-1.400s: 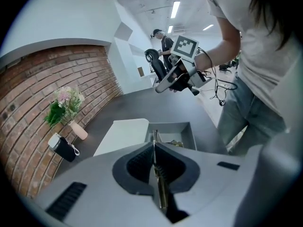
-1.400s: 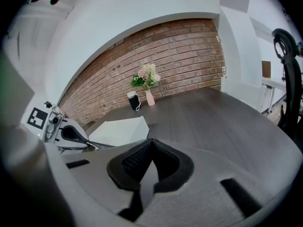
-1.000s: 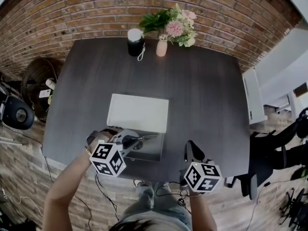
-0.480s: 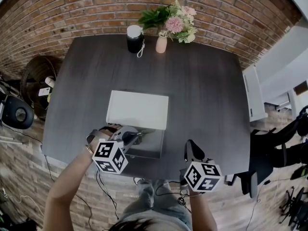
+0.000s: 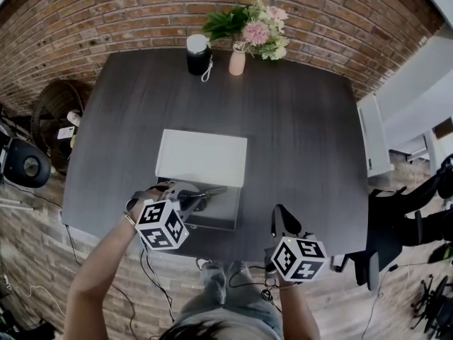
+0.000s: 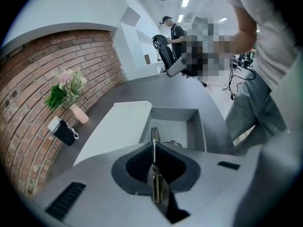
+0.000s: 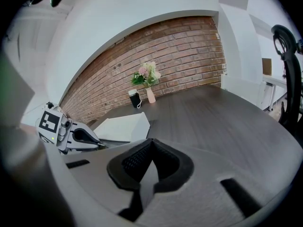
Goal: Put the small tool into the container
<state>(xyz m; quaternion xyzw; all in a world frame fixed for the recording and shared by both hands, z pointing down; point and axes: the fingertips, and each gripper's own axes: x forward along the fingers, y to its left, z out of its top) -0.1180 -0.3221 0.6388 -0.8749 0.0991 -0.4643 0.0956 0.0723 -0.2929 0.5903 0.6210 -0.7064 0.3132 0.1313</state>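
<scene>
Tool point(image 6: 154, 135) sits pinched in the clenched jaws of the left gripper point(image 5: 203, 195), just over the open container point(image 5: 225, 222). Right of the container, the right gripper point(image 5: 281, 224) hangs clenched and empty. White lid point(image 5: 202, 158) touches the container's far side.

My left gripper point(image 5: 202, 196) has rolled a little about its own line. Its cube point(image 5: 163, 224) now shows me more of its top face than a second ago, and it sits slightly higher in the head view. With that roll, the tool point(image 5: 215, 190) clamped in it has swung. Its free tip lay lower over the open box point(image 5: 234, 208) before and now points up toward the near edge of the lid point(image 5: 202, 158). The whole scene has also slid a touch up the head view, so the flask point(image 5: 198, 54) at the far side of the bench point(image 5: 304, 140) rides nearer the top.
</scene>
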